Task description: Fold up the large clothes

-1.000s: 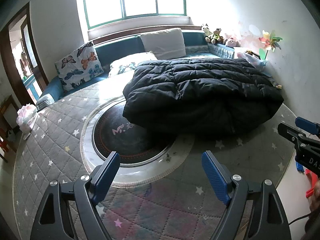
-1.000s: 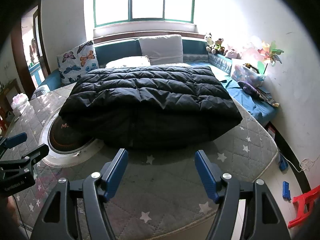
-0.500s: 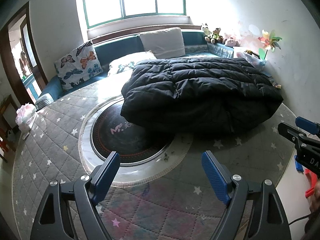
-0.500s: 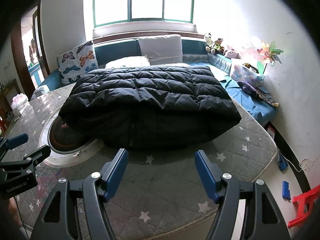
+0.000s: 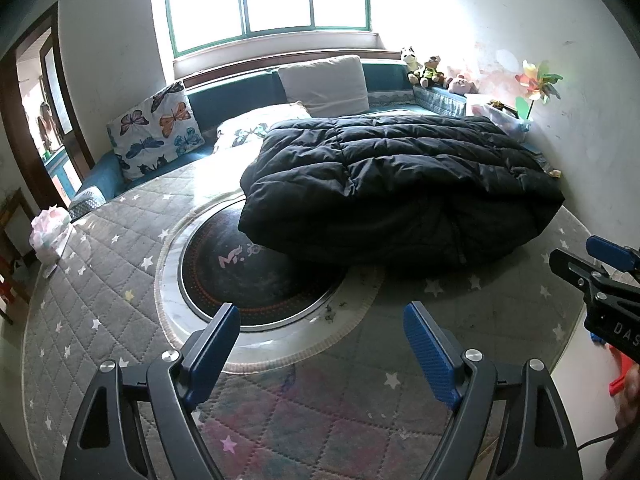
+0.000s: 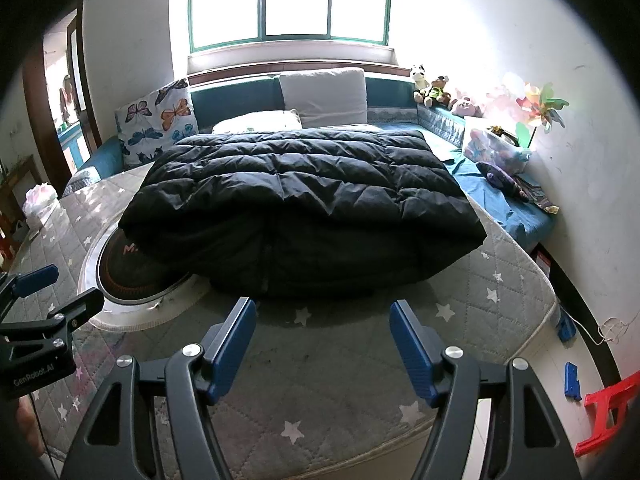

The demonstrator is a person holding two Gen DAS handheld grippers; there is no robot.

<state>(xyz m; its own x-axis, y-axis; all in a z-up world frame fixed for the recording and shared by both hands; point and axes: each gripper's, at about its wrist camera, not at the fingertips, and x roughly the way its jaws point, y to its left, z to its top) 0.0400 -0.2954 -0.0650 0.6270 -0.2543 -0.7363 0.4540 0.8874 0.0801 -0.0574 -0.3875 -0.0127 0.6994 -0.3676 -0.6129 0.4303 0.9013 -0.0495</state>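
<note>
Fingers [image 5: 216, 344] of left gripper [image 5: 320, 340] and right gripper [image 6: 322, 338] spread apart, gripping nothing. Folded black puffer coat [image 6: 304, 196] at twelve o'clock on star-quilted bench [image 6: 348, 360], overlapping "M"-lettered round plate [image 5: 256, 276]. "GenRobot.AI" readable on left gripper body.

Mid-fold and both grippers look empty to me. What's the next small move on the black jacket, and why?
Probably bring both grippers forward to the near edge of the black puffer jacket. The left gripper and right gripper are open, holding nothing, over the quilted star cover, short of the jacket. It lies folded over once, still bulky, its left end overlapping the round dark inset.
</note>
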